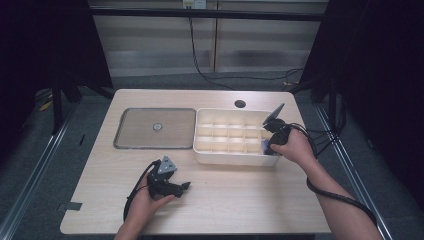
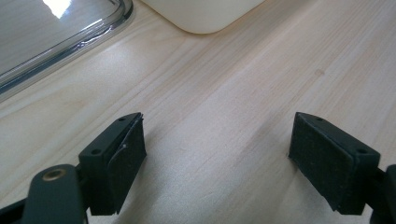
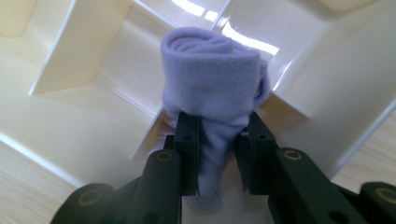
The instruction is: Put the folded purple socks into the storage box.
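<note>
Meanwhile, right tongs (image 3: 217, 135) (steeply tilted) over divided tray (image 3: 74, 135), gripping lilac cloth (image 3: 212, 77).

Lilac cloth (image 3: 212, 70), cream organiser tray (image 3: 70, 126)

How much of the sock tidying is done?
Nothing looks put away so far: the white divided box shows bare cells. In hand: the right gripper pinches a rolled purple sock over the box's near right corner. Left to do: let it go in a cell. The left gripper waits open over the table.
</note>
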The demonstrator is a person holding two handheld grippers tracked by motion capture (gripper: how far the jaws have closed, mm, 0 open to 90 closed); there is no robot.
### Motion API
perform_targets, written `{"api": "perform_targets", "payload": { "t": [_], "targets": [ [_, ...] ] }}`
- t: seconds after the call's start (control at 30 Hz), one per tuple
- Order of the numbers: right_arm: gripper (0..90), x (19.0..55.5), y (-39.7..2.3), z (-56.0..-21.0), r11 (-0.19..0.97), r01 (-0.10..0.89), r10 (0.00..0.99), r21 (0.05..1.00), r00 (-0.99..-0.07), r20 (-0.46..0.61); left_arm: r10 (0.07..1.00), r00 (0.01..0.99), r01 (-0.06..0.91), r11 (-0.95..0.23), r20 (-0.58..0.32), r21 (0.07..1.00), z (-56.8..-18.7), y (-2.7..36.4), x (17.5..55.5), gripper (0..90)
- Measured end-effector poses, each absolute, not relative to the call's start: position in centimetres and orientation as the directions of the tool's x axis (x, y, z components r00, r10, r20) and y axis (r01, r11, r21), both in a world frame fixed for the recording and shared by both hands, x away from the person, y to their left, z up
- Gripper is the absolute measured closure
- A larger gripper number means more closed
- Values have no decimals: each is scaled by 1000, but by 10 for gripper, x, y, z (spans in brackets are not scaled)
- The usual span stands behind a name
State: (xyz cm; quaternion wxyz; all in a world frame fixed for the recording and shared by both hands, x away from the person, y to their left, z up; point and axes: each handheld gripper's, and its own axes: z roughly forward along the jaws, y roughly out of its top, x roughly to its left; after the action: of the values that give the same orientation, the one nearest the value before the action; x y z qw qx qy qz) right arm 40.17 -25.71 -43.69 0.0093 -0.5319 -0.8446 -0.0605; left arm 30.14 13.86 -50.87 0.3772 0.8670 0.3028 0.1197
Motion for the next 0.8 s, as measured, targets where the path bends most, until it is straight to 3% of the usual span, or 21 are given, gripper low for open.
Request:
{"api": "perform_targets", "payload": {
  "t": [0.1,0.8],
  "targets": [
    [654,402,-256,-433,439,895,894,82,-444,62,615,788,435,-532,-21,727,-509,139,301,179],
    [686,407,-265,-399,438,895,890,88,-446,100,620,784,438,-522,-27,732,-509,138,301,180]
  ]
}}
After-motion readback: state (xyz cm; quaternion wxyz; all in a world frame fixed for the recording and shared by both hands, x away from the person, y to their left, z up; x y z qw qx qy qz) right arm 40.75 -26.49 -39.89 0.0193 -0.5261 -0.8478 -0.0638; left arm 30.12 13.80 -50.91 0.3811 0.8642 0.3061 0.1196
